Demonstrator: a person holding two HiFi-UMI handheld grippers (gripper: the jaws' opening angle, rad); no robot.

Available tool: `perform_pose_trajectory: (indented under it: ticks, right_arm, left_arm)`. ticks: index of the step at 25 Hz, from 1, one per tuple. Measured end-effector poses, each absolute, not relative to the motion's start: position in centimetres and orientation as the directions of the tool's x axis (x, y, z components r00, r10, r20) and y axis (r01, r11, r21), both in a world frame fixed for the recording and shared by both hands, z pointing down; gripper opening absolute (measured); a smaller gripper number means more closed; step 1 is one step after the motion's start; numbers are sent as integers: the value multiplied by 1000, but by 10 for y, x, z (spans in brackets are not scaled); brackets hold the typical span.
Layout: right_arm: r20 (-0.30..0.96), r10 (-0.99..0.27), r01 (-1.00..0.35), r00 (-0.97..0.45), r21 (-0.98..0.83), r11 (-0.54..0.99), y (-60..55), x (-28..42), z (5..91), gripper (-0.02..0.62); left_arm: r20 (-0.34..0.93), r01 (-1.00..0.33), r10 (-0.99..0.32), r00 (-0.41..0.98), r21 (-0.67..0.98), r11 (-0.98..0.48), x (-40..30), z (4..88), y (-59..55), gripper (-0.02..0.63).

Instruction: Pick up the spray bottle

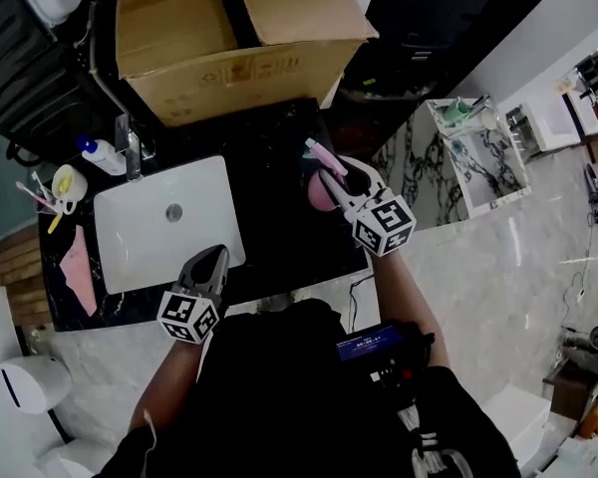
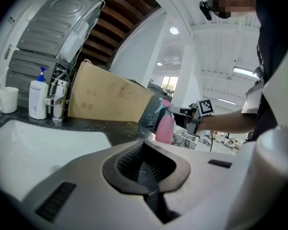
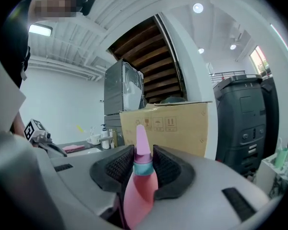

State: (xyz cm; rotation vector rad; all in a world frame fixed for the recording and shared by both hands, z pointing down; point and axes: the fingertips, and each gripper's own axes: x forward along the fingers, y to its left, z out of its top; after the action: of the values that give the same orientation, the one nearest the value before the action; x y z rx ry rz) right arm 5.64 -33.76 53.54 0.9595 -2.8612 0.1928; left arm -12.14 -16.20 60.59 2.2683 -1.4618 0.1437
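- R gripper (image 1: pixel 335 179): jaws clamped on the spray bottle (image 1: pixel 320 193), which it holds to the right of the sink (image 1: pixel 130 257).
- R gripper view: the ribbed pads (image 3: pixel 116 166) press on both sides of the spray bottle (image 3: pixel 140 188) at its teal collar. The pink nozzle sticks out past the jaw tips toward the far side. The pink body hangs below the jaws.
- Spray bottle posn: over the right part of the black countertop (image 1: pixel 279 229), close to the counter's right edge. Its base is hidden in all views, so contact w/ the counter cannot be told.
- L gripper (image 1: pixel 216 255): sits above the sink's near right corner, pointing far, well apart from the spray bottle.
- L gripper view: jaws of L gripper (image 2: pixel 145 163) stand slightly apart w/ a narrow gap and nothing between the pads. Beyond them the spray bottle (image 2: pixel 164 127) stands upright, w/ the R gripper (image 2: pixel 175 111) on its top.
- Cardboard box (image 1: pixel 229 58): on the far side of the countertop, behind sink and bottle. A dark gap shows between its top flaps.
- Faucet (image 1: pixel 130 149): at the sink's far edge, left of centre. Soap pump bottle (image 1: pixel 102 154) is just left of it.
- Mug (image 1: pixel 68 189): left of the sink, holds thin pink and yellow sticks.
- Pink cloth (image 1: pixel 80 267): lies nearer than the mug, at the counter's left end.
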Motion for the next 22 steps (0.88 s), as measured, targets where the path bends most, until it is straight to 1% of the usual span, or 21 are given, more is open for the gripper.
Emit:
perform_pose_trajectory:
  ticks: [7,16,22]
  right_arm:
    - [140,-683,-696,-716,-84,713,-317,99,528,140]
    - [148,-809,-823,-568,-75,564,-282,152,516,140]
    - [152,-849,-862,-507,-79,501,-253,180,522,140]
  left_arm:
    - [303,-830,-778,550,306,-467,-99,605,-172,8]
    - [284,-729,-673,683,317,-606,-70,604,-179,8]
    - [290,-673,-608,739,324,-665,-51,608,-172,8]
